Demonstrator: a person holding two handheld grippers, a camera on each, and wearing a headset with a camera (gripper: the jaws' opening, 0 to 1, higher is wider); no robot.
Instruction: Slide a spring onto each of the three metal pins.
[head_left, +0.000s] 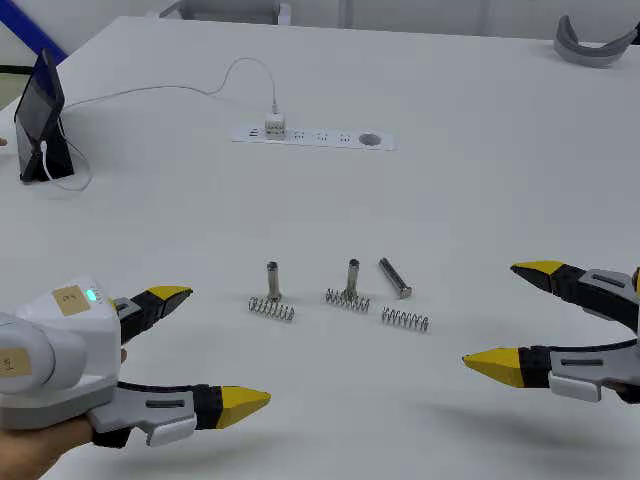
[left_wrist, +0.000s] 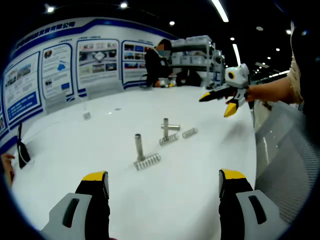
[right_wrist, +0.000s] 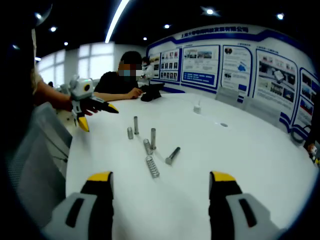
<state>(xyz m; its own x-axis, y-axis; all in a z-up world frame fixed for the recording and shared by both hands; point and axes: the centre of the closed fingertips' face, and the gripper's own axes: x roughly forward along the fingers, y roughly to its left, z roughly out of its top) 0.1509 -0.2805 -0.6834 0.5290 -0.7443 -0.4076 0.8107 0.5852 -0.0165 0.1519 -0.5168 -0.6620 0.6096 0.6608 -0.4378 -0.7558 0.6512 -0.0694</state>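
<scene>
Three metal pins are on the white table: the left pin (head_left: 272, 279) and the middle pin (head_left: 352, 277) stand upright, the right pin (head_left: 394, 278) lies on its side. A spring lies by each: the left spring (head_left: 271, 308), the middle spring (head_left: 347, 299) and the right spring (head_left: 404, 319). My left gripper (head_left: 207, 346) is open at the near left, apart from the pins. My right gripper (head_left: 515, 315) is open at the right. The left gripper view shows the left pin (left_wrist: 139, 146) with a spring (left_wrist: 147, 161) ahead of its open jaws. The right gripper view shows the lying pin (right_wrist: 172, 155) and a spring (right_wrist: 152, 166).
A white power strip (head_left: 314, 136) with a plugged-in charger and cable lies farther back. A tablet on a stand (head_left: 41, 118) is at the far left. A grey curved object (head_left: 592, 44) sits at the far right corner. People stand beyond the table (head_left: 480, 200).
</scene>
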